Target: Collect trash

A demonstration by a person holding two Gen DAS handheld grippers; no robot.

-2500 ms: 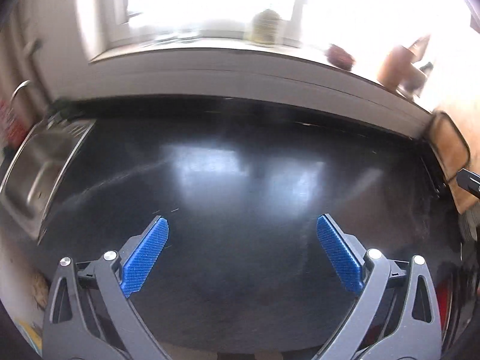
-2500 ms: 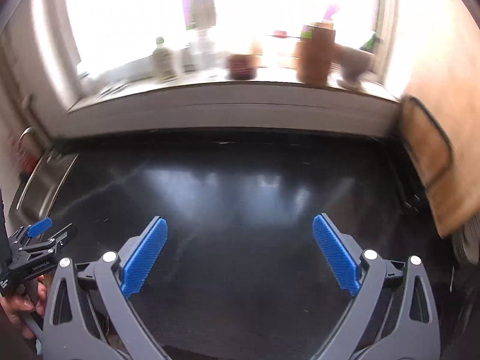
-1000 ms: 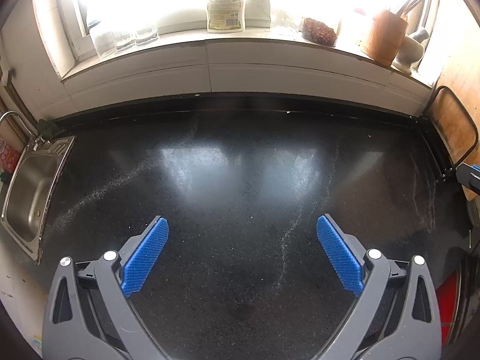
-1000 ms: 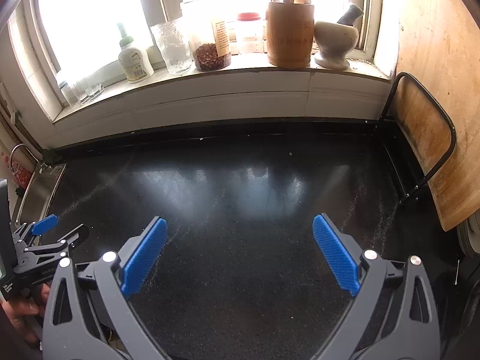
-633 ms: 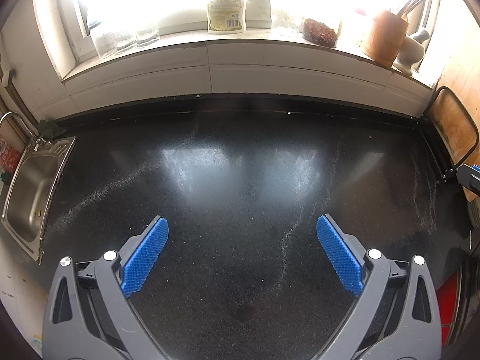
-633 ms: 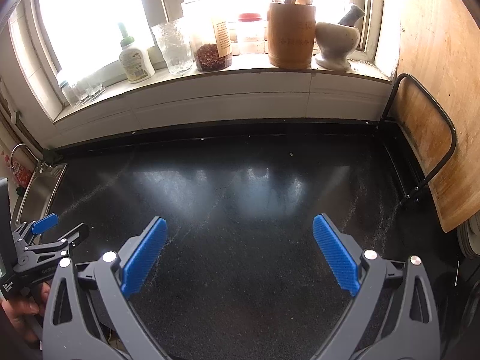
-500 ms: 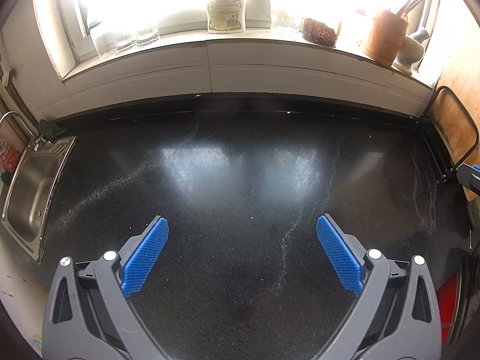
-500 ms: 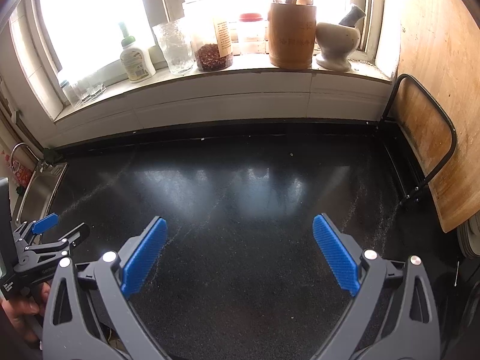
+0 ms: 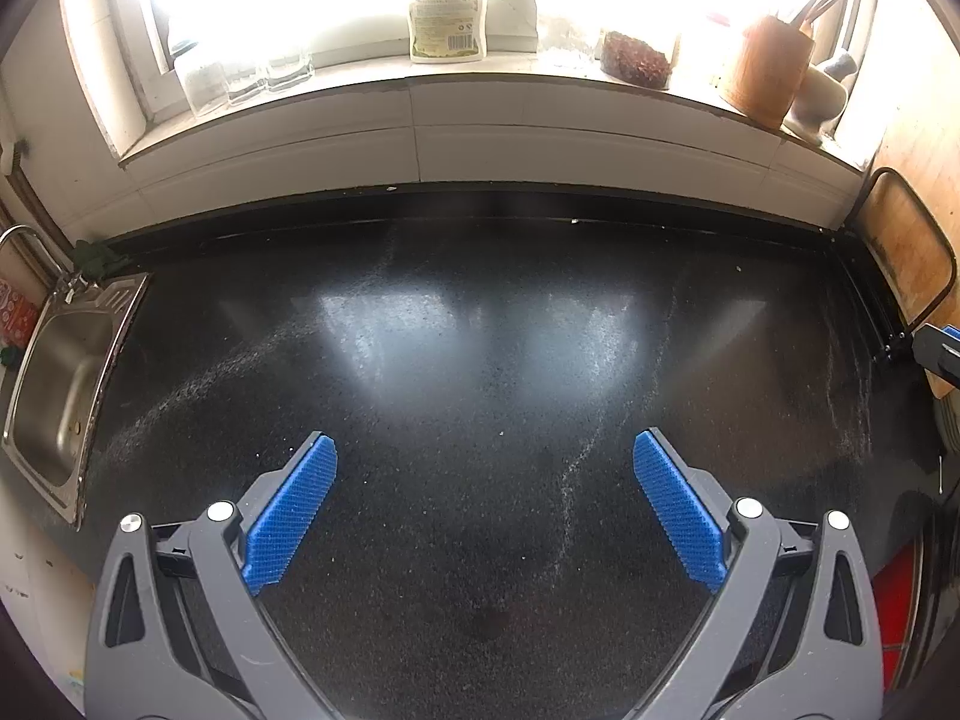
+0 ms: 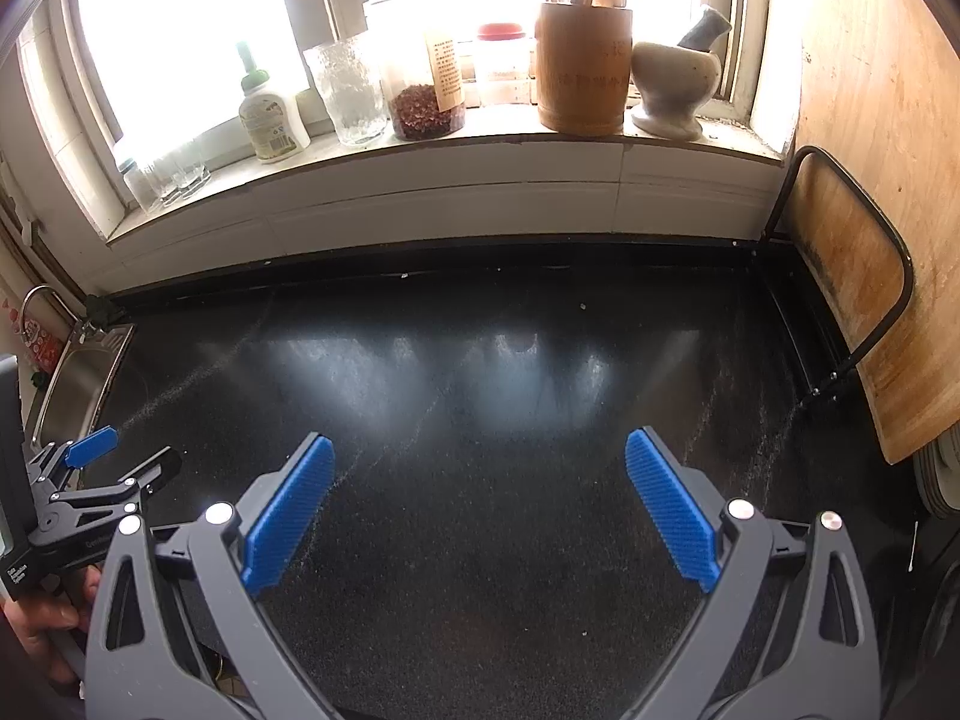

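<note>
my left gripper (image 9: 485, 462) and my right gripper (image 10: 477, 462) both hang over the black countertop (image 9: 480, 324) with the jaws spread wide and nothing between the blue pads (image 9: 291, 510). i see no trash to collect in either view: only pale streaks of fine grit (image 9: 576, 468) and a few tiny specks on the dark stone. if that grit is the job, my pads will likely just smear it about, or scrape the counter if i press down. the sink (image 9: 60, 384) sits at the left edge, the wooden board (image 10: 852, 276) in its wire rack at the right. a careless sweep to the back could hit the sill, where the glass jar (image 10: 354, 90), utensil holder (image 10: 579, 69) and mortar (image 10: 672, 87) stand crowded together.
</note>
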